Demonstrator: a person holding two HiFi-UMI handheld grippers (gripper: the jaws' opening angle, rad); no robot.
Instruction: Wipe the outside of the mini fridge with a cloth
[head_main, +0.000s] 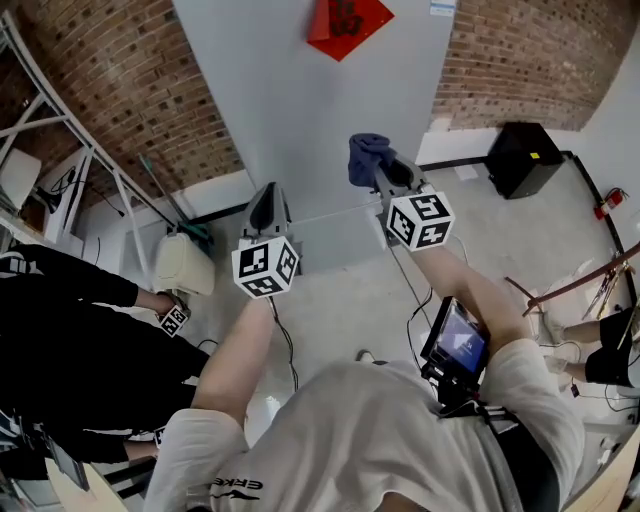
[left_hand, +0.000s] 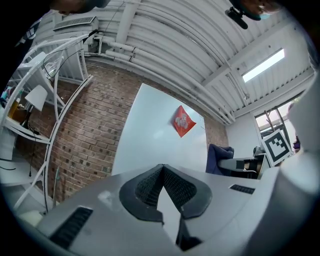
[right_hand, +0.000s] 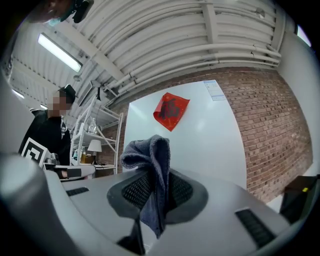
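Cloth gripped, wiping seems all ahead
My right claw (right_hand: 156, 175) clamps the cloth (right_hand: 150, 150) before the fridge (head_main: 300, 120); left claw (left_hand: 162, 169) closed, empty

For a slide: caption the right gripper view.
Right gripper shut on a blue-grey cloth, facing a white panel with a red decoration.

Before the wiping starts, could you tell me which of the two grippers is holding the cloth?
The right gripper: a blue-grey cloth is pinched between its jaws and sticks up above them. On the left gripper the jaws meet with nothing between.
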